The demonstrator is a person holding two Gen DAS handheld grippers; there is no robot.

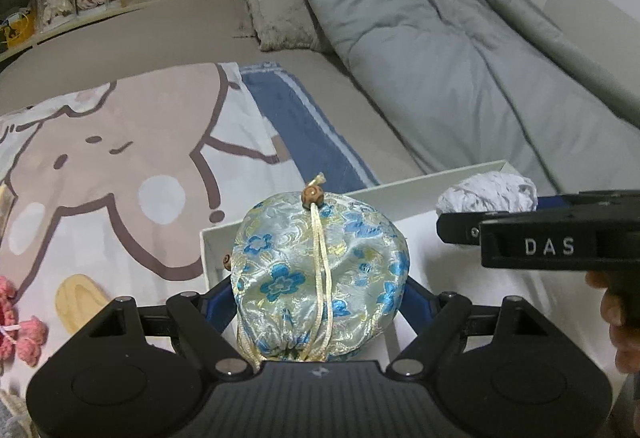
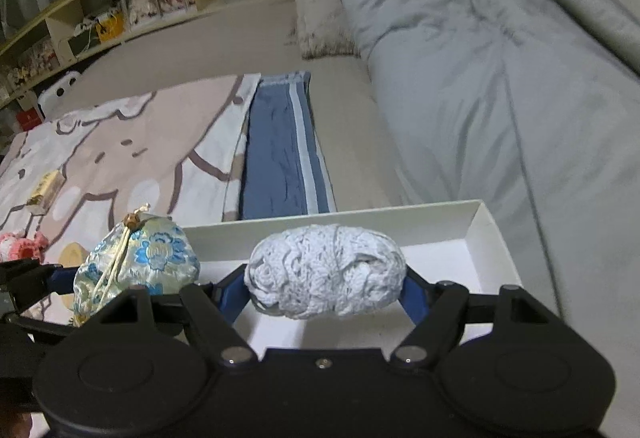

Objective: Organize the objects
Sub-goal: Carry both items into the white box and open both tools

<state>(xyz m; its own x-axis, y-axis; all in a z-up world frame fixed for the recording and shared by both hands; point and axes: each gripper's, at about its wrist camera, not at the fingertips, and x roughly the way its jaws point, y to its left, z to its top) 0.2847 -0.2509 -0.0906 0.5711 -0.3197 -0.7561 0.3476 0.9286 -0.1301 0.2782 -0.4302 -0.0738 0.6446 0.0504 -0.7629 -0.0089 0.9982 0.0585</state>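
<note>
Satin fills my left gripper (image 1: 320, 302): a round drawstring pouch of pale brocade with blue flowers (image 1: 320, 270), pinched between the blue pads at its widest girth, cream cord and wooden bead (image 1: 313, 195) trailing over its top. It hangs above the near-left corner of the shallow white cardboard box (image 1: 400, 189) that sits on the bed. My right gripper (image 2: 326, 290) is clamped on a ball of white crocheted yarn (image 2: 326, 270), held by its two ends over the middle of the same box (image 2: 492, 234).

Both loads look soft and light. The pouch's weave is slick, so I judge a grip across the full belly is safer than one near the gathered neck, where the cloth would bunch and slide; the loose cord could snag on the box wall. The crochet is springy and grippy, dents under the pads, and should not slip, though loops may catch on a pad when let go.

Off the box, on the cartoon-print blanket (image 2: 120, 141) toward the bed's left edge, lie pink crocheted flowers (image 2: 22, 244) and a small tan block (image 2: 46, 187), which I take as things yet to be sorted. A grey duvet (image 2: 480, 57) lies along the far right side of the bed.
</note>
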